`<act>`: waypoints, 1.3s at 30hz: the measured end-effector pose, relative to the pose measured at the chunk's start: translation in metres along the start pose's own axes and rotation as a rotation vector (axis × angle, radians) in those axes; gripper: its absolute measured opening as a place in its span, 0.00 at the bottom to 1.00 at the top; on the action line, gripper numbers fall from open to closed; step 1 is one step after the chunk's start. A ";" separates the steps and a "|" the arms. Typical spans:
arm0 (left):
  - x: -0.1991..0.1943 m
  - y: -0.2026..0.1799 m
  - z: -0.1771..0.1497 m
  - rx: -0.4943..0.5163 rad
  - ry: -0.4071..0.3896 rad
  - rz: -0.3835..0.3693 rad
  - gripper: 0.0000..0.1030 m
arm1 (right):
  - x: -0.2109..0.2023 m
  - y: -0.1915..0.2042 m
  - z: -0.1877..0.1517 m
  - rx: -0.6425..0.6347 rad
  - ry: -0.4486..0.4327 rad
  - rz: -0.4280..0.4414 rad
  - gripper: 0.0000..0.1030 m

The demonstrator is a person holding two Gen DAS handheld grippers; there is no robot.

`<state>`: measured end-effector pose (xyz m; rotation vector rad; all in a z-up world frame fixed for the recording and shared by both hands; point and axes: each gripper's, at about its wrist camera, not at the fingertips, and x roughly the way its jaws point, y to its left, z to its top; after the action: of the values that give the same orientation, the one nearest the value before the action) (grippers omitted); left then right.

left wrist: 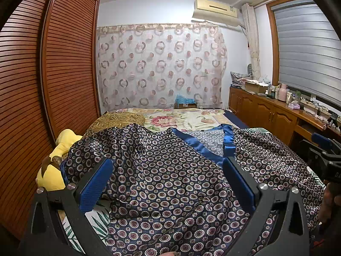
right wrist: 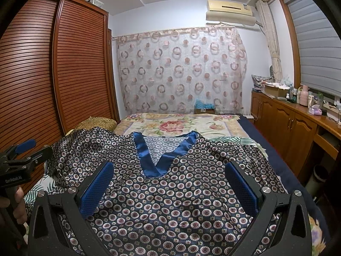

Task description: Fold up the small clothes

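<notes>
A dark satin top (right wrist: pixel 170 200), navy with small ringed flower dots and a bright blue V-neck band (right wrist: pixel 153 162), lies spread on the bed (right wrist: pixel 283 149), front up, neckline pointing toward the far wall. Its left side is rumpled and heaped up near a yellow plush toy (left wrist: pixel 59 147) at the bed's edge by the slatted wardrobe (left wrist: pixel 70 64).

The left tool (left wrist: pixel 168 181) hangs low over that crumpled left half, its blue pads (left wrist: pixel 96 185) spread wide with cloth showing between them; nothing is pinched. The right tool (right wrist: pixel 170 183) sits over the chest of the top just below the V, also gaping wide, gripping nothing. Whether either tool's pads actually touch the fabric, I can't make out.

A hand (right wrist: pixel 15 204) holds the left tool's grip, seen at the edge of the right wrist view.

Beyond the top, a floral blanket (right wrist: pixel 181 125) covers the far end of the bed, with a gold patterned cushion (left wrist: pixel 119 120) beside the wardrobe. A sheer circle-print curtain (right wrist: pixel 181 70) hangs on the back wall, and a wooden worktop (right wrist: pixel 319 115) along the window is crowded with bottles and boxes.
</notes>
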<state>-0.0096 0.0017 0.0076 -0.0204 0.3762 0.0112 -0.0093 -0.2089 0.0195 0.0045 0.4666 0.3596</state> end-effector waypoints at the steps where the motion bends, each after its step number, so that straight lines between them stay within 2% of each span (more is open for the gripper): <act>1: 0.000 0.000 0.000 0.000 0.000 -0.001 1.00 | 0.000 0.000 0.000 0.000 0.000 0.000 1.00; 11: 0.001 0.000 0.000 0.001 0.005 -0.004 1.00 | 0.001 0.003 0.000 -0.006 0.003 0.009 1.00; 19: 0.019 0.018 -0.010 0.001 0.066 0.008 1.00 | 0.012 0.010 -0.002 -0.033 0.033 0.048 1.00; 34: 0.045 0.096 -0.031 -0.030 0.200 0.104 1.00 | 0.042 0.031 -0.001 -0.105 0.124 0.148 1.00; 39: 0.043 0.129 -0.033 -0.068 0.215 0.116 1.00 | 0.052 0.037 -0.003 -0.132 0.152 0.166 1.00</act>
<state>0.0164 0.1302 -0.0416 -0.0678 0.5912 0.1370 0.0204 -0.1566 -0.0028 -0.1134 0.5942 0.5554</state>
